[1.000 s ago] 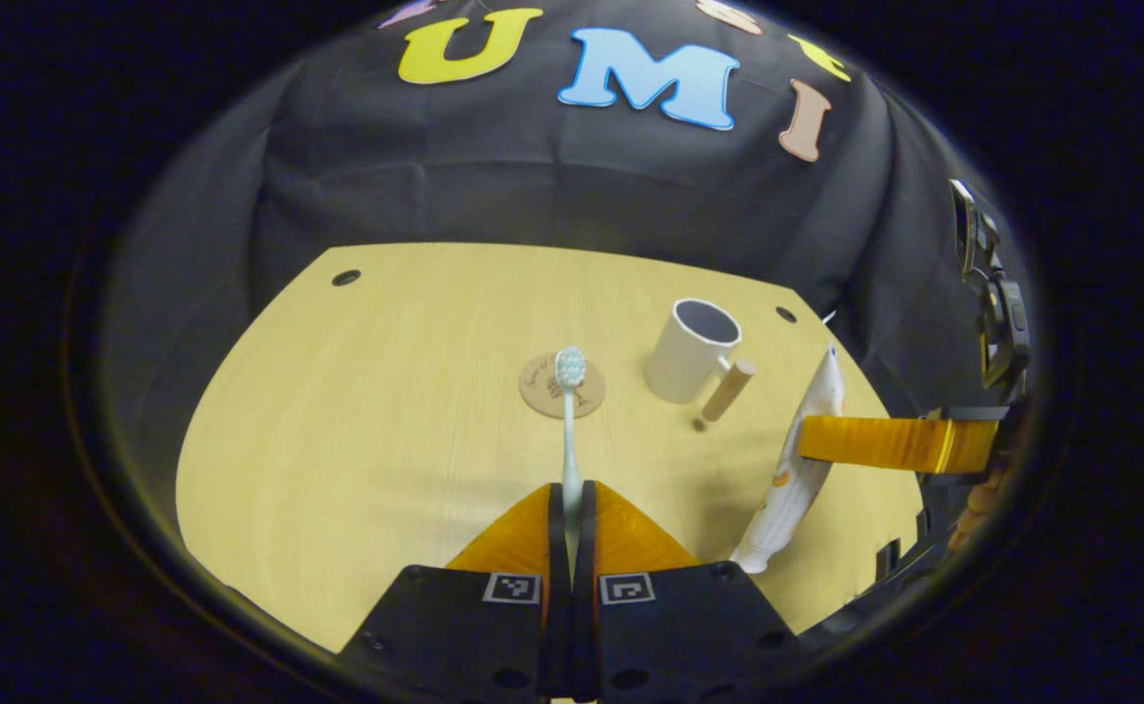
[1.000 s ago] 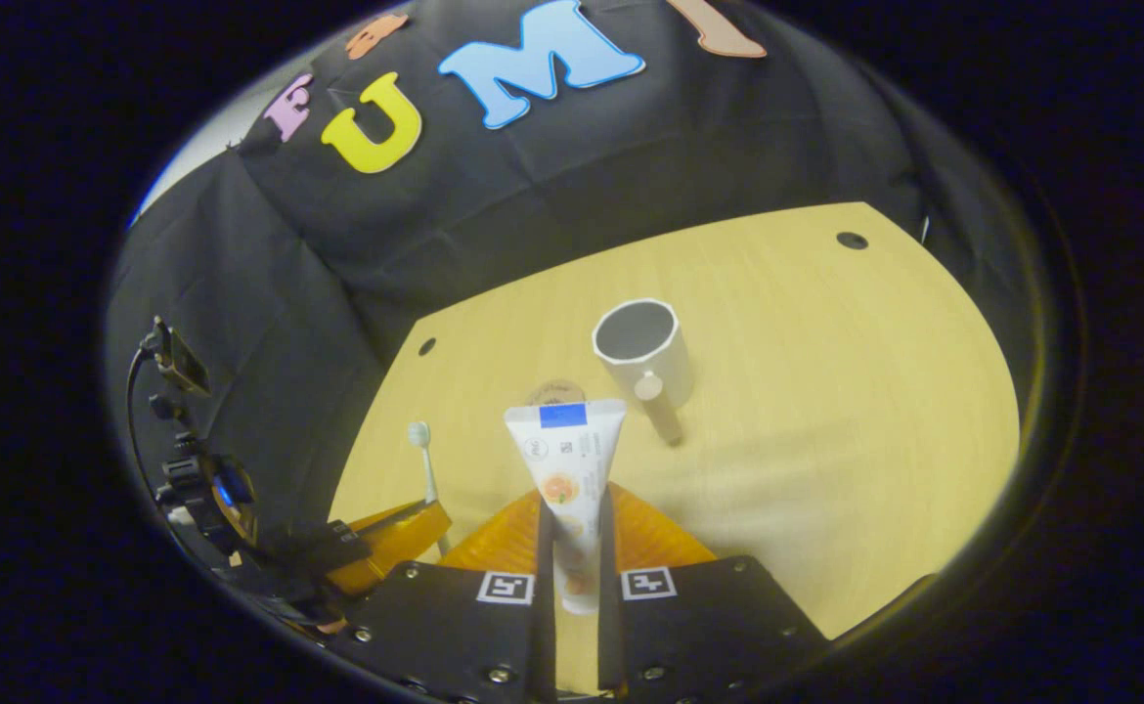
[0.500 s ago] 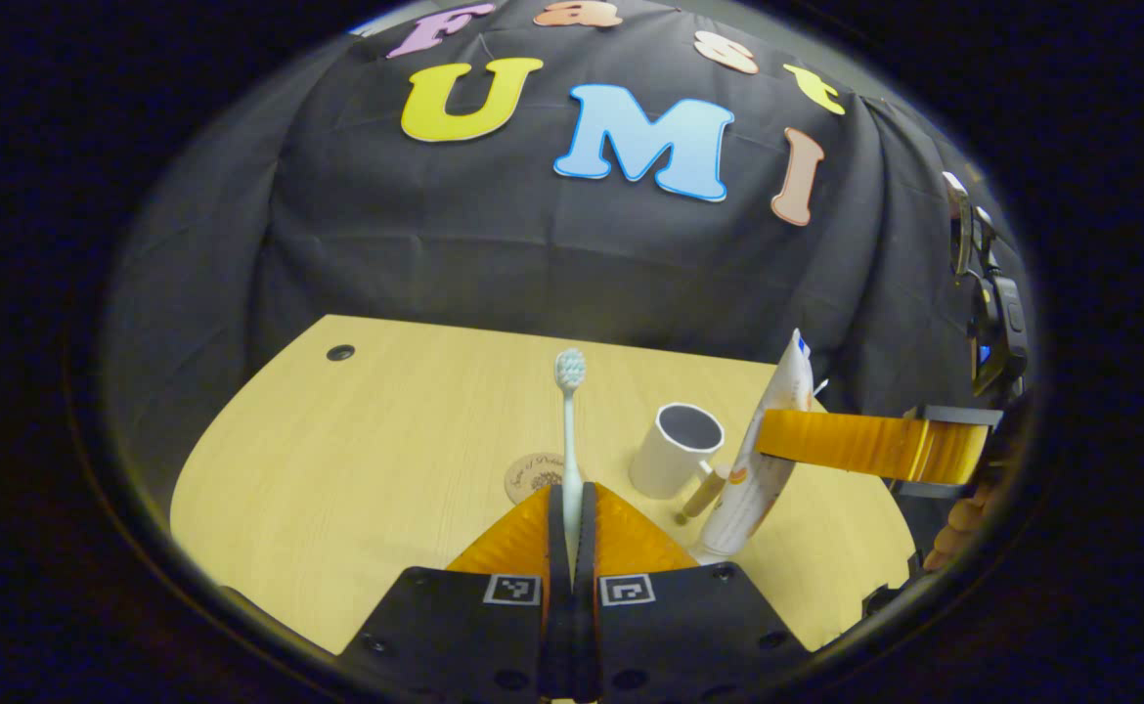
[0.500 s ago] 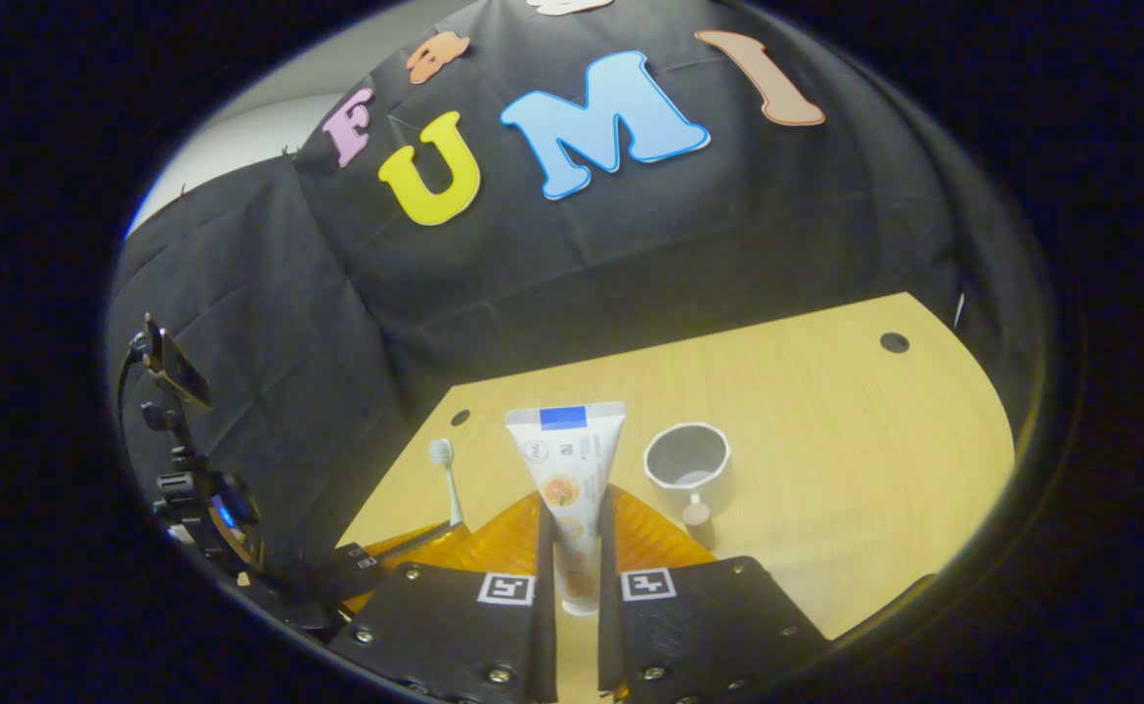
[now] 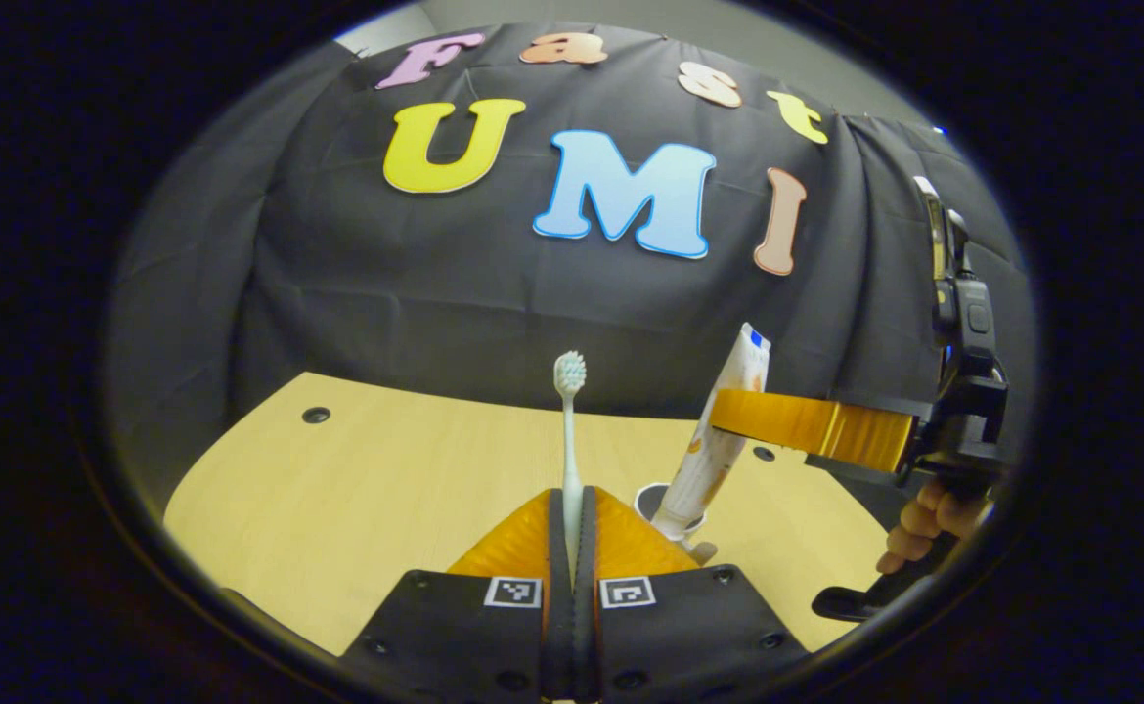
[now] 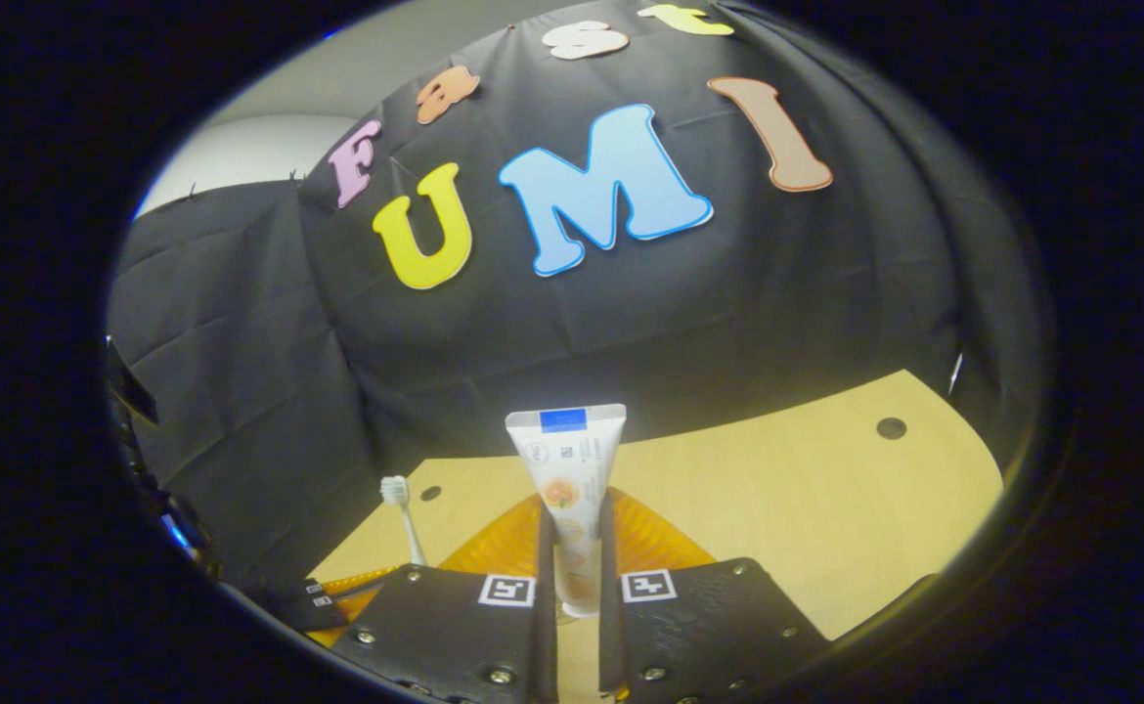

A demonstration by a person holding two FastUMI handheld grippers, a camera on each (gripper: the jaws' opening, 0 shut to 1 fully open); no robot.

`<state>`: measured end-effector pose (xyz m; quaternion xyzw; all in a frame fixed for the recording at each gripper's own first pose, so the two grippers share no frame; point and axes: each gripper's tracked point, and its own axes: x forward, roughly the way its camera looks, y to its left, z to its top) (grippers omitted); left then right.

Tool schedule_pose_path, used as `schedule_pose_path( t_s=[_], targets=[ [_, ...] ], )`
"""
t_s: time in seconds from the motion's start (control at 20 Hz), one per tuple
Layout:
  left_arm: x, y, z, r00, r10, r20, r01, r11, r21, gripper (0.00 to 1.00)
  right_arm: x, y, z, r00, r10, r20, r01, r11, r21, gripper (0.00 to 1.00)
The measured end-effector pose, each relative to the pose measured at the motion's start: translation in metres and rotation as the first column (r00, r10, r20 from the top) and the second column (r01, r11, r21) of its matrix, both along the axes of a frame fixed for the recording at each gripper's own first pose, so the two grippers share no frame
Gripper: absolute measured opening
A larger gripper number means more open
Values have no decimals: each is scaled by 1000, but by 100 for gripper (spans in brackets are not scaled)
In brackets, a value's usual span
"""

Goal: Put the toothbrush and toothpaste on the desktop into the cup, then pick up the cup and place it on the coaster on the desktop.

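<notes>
My left gripper (image 5: 572,497) is shut on a white toothbrush (image 5: 569,411) that stands upright, bristles on top. Just right of its fingers, the white cup (image 5: 646,503) peeks out on the desktop, mostly hidden. In the left gripper view, the right gripper's orange finger (image 5: 807,426) holds the toothpaste tube (image 5: 724,430) tilted, cap end down at the cup's mouth. In the right gripper view, my right gripper (image 6: 572,506) is shut on the toothpaste tube (image 6: 567,469), flat end up. The toothbrush (image 6: 399,508) shows at lower left.
The light wooden desktop (image 5: 357,469) has small round holes (image 5: 316,415) near its far edge, with another hole (image 6: 891,427) at the right. A hand (image 5: 924,518) grips the right gripper's handle. The black cloth wall stands close behind the desk.
Both views have tilted upward, so the coaster has left view. The toothpaste has moved left over the cup, and its cap end has come down to the cup's mouth.
</notes>
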<state>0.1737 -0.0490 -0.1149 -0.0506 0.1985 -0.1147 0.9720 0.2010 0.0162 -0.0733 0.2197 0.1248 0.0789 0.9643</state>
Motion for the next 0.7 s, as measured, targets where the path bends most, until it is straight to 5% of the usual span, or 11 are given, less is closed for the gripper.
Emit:
schedule_pose_path(
  t_s=[0.3,0.7],
  targets=[
    [10,-10,18,997,-23,77,24,1000,-8,7,24,-21,-30,998,-60,-2,59,993,-100,18],
    [4,-5,17,998,-12,68,12,1000,-9,7,33,-7,-91,991,-3,-132,-24,979,-203,18]
  ],
)
